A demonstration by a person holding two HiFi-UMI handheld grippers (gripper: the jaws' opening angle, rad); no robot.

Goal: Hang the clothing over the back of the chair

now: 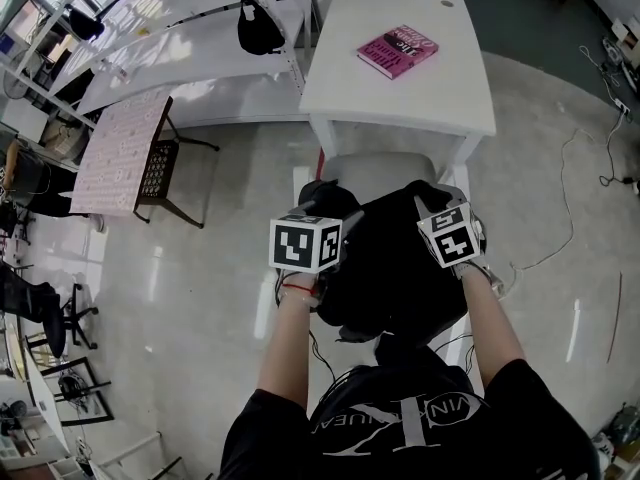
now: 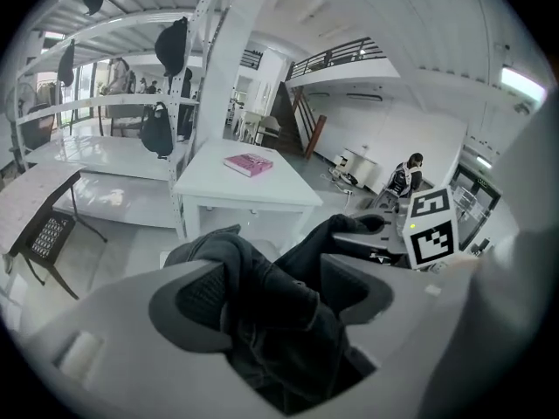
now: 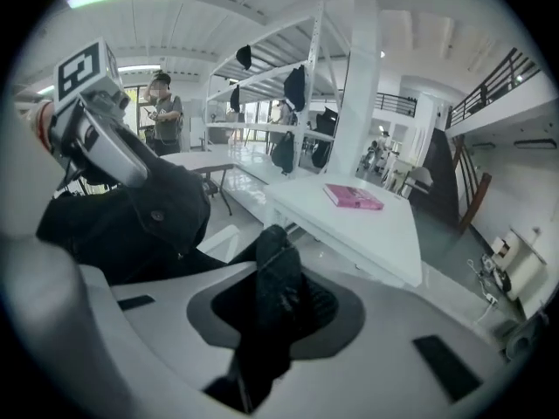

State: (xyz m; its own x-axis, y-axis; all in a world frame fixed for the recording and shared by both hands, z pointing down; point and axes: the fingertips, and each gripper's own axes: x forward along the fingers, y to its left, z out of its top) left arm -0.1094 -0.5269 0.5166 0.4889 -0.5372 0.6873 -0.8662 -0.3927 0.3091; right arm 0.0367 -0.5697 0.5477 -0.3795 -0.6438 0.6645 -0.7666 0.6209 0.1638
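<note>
Hanging across the top edge of the back of the chair (image 1: 375, 173), the clothing (image 1: 395, 258) was a black, heavy garment, creased and bunched in soft folds. Your left gripper (image 2: 275, 304) stood released, its dark textured pads wide apart with cloth lying loosely between them. Your right gripper (image 3: 275, 308) pinched a narrow upright fold. Only the head view showed the chair's smooth, pale, rounded back. Only the right gripper view showed a round stud (image 3: 157, 216) on the fabric.

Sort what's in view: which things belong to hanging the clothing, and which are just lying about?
Job in hand:
black garment
chair
left gripper
right gripper

Lying about:
pink book
white table
black bag
shelving
</note>
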